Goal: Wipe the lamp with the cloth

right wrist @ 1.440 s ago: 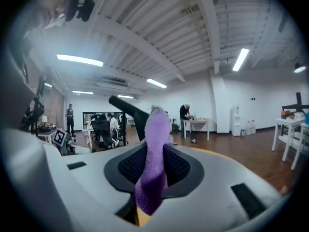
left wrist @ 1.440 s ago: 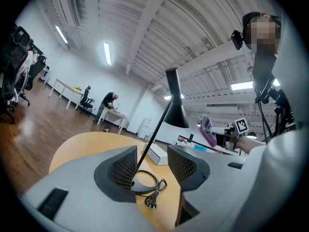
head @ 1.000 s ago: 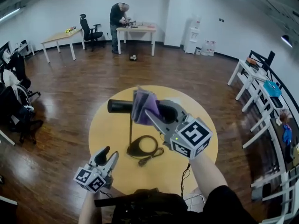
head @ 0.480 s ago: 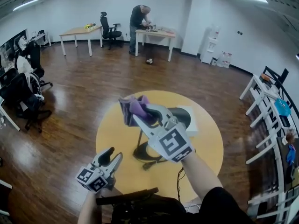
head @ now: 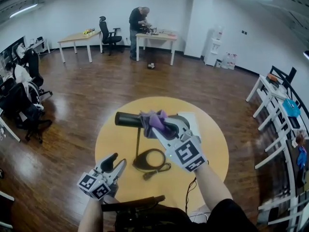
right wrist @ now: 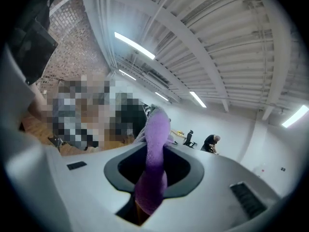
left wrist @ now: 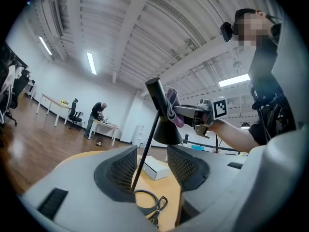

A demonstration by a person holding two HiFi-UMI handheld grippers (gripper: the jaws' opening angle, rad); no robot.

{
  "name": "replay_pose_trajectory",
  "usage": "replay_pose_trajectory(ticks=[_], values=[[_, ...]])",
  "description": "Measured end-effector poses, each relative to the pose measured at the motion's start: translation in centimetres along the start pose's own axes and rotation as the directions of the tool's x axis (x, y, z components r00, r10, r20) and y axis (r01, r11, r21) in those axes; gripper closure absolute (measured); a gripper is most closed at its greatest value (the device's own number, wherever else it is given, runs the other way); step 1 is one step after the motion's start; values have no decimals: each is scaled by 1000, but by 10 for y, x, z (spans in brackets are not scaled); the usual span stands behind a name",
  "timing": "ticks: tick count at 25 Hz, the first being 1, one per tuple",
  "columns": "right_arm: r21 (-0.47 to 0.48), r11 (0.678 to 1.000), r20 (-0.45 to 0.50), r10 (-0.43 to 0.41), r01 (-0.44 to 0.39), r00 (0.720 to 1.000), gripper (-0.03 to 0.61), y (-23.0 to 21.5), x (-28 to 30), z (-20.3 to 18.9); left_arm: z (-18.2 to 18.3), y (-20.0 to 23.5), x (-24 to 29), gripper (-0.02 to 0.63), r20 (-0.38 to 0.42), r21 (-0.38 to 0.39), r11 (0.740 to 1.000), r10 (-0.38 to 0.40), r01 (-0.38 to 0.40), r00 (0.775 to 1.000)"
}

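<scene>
Wiping in hand: cloth on the lamp's head.

My right gripper [head: 155, 125] is clamped on the purple cloth [head: 157, 119], which seems pressed to the bar-shaped head of the black desk lamp [head: 126, 120] standing on the round yellow table [head: 212, 146]. Next, I judge, comes a steady drag along the bar without tipping the thin stem. My right forearm reaches forward, nearly level. My left gripper [head: 115, 161] hangs low by the table's near edge, jaws apart and empty.

An open-plan office: wooden desks [head: 77, 36] and a swivel chair [head: 108, 31] stand far beyond the right gripper [head: 155, 124], a water dispenser [head: 212, 48] farther right, hardwood floor [head: 82, 95] below.
</scene>
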State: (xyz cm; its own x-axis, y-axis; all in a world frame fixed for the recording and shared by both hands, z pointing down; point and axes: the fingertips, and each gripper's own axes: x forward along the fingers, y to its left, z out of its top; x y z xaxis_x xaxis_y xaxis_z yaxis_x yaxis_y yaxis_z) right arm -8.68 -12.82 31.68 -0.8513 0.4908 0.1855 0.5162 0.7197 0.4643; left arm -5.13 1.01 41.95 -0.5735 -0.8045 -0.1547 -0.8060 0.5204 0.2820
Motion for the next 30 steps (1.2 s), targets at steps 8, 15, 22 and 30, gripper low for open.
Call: replay_pose_trajectory(ticks=[8, 15, 22, 30], values=[[67, 996, -102, -52, 59, 993, 485, -17, -29, -57, -11, -7, 12, 430, -25, -26, 999, -22, 21, 999], [100, 989, -143, -98, 113, 985, 485, -31, -57, -98, -19, -19, 19, 430, -38, -35, 999, -27, 25, 999], [98, 976, -190, -174, 195, 966, 485, -36, -68, -122, -23, -8, 8, 430, -47, -51, 999, 3, -5, 999], [-71, 991, 46, -109, 112, 993, 486, 0, -51, -2, -24, -3, -12, 430, -39, -67, 997, 41, -44, 998]])
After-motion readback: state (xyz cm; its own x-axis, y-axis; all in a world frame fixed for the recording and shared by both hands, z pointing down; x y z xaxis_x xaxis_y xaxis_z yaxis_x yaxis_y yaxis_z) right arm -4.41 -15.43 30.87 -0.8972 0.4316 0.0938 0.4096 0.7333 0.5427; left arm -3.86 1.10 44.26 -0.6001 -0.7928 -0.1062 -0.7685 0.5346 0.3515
